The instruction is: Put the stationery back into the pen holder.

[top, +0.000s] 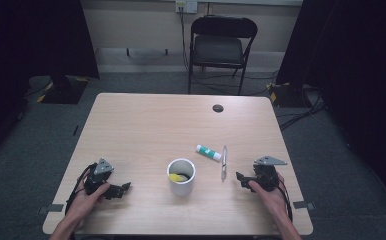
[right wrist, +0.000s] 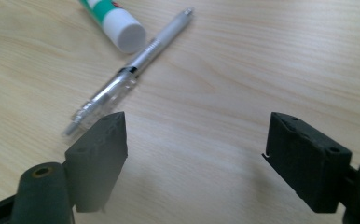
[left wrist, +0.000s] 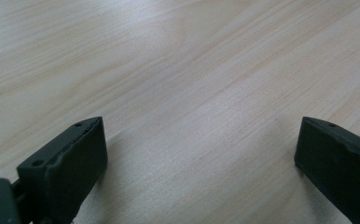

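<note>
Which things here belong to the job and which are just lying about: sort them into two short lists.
In the job:
pen, nearest the open right gripper
glue stick
white cup, something yellow inside
left gripper, open over bare wood

Lying about:
folding chair
dark round spot at the table's far edge

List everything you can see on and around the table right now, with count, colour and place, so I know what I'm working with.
mug: one, white, near the table's front middle, something yellow inside
glue stick: one, green and white, lying right of the mug
pen: one, clear and silver, lying just right of the glue stick
table: one, light wood, centre of the high view
cable hole: one, dark, far side of the tabletop
folding chair: one, black, behind the table
left gripper: one, black, front left of the table, open over bare wood
right gripper: one, black, front right, open, near the pen
</note>
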A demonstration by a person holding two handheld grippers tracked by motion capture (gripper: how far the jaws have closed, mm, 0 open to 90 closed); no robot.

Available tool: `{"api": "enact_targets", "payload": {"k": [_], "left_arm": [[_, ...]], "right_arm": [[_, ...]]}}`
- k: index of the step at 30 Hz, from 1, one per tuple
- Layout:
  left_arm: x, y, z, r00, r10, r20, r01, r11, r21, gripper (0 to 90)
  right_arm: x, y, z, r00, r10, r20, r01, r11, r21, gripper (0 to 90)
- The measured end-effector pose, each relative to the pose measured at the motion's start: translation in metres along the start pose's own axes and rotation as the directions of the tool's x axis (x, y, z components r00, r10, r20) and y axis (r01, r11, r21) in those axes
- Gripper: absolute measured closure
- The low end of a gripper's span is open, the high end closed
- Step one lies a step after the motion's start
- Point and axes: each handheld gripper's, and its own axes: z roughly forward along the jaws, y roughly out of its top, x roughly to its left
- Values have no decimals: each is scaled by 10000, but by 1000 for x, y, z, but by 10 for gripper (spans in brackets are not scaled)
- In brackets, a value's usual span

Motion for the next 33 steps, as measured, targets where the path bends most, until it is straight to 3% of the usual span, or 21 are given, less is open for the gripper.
{"api": "enact_targets", "payload": {"k": [4,6,11,13,15,18,24,33], "left_arm": [[0,1,1,9999,102,22,-102,9999,57,0],[0,1,1,9999,108,24,-108,9999,58,0],[0,1,1,9999,117,25,-117,9999,57,0],[0,1,1,9999,107,31,-107,9999,55,0],[0,1,1,9999,122,22,-122,9999,65,0],[0,1,1,9999,107,29,-107,9999,53,0],[0,1,1,9999,106,28,-107,9999,52,0],[0,1,1,9999,123,29,-123,9999,62,0]], "right_arm": [[6,14,-5,9999,-81,-131,76,9991,-418,266],[9,23,-5,9991,-63,-416,42,9988,-494,310],[18,35,9,9976,-340,-608,330,9993,-172,383],[21,38,16,9969,-392,-688,374,9989,-280,429],[25,39,24,9955,-680,-653,677,9977,-63,457],[28,35,30,9945,-810,-658,796,9966,-230,485],[31,31,39,9916,-842,-981,857,9963,109,497],[28,29,42,9956,-664,-668,694,9966,446,543]]}}
